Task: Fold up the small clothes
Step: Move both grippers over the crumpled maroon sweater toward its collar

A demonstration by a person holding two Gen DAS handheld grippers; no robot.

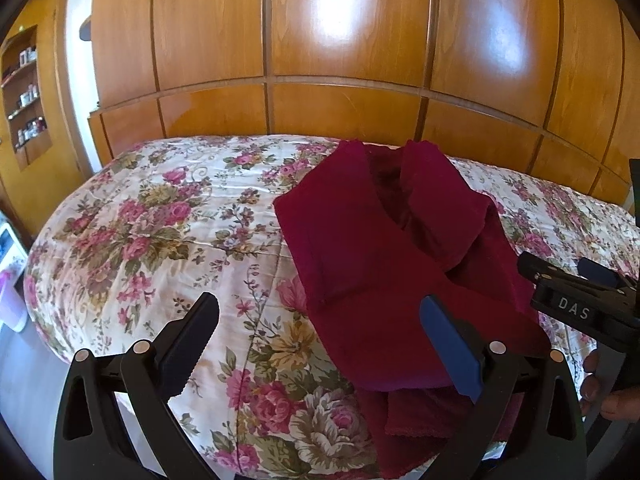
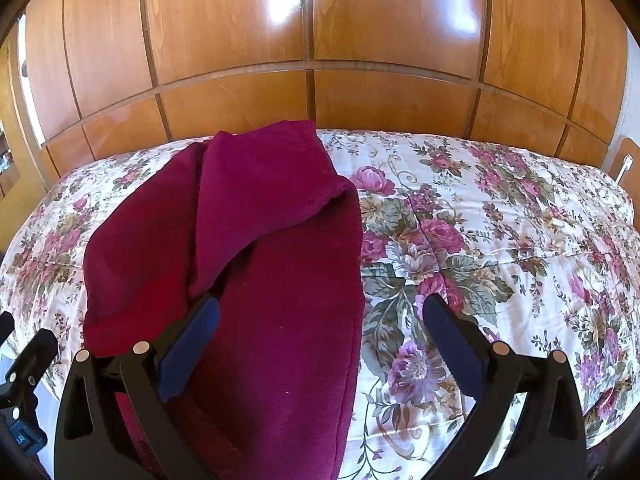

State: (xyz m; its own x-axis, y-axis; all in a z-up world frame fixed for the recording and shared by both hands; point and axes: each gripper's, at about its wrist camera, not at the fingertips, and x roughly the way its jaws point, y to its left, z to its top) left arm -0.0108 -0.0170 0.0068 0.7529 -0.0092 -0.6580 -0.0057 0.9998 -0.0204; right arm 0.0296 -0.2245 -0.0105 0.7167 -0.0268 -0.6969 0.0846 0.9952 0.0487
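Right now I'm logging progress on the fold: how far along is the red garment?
Partly done: the dark red garment lies on the floral bedspread with both sides already folded inward over its middle. Nothing is in hand: the left gripper and right gripper are both open, jaws apart, holding no cloth. Left to do: probably a crosswise fold into a compact packet.

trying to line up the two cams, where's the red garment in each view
Left wrist: the red garment lies right of centre on the floral bedspread, its near end between the open left tongs.
Right wrist: the garment lies left of centre, under the right tongs.
Shared landmark: the wooden wardrobe behind the bed.
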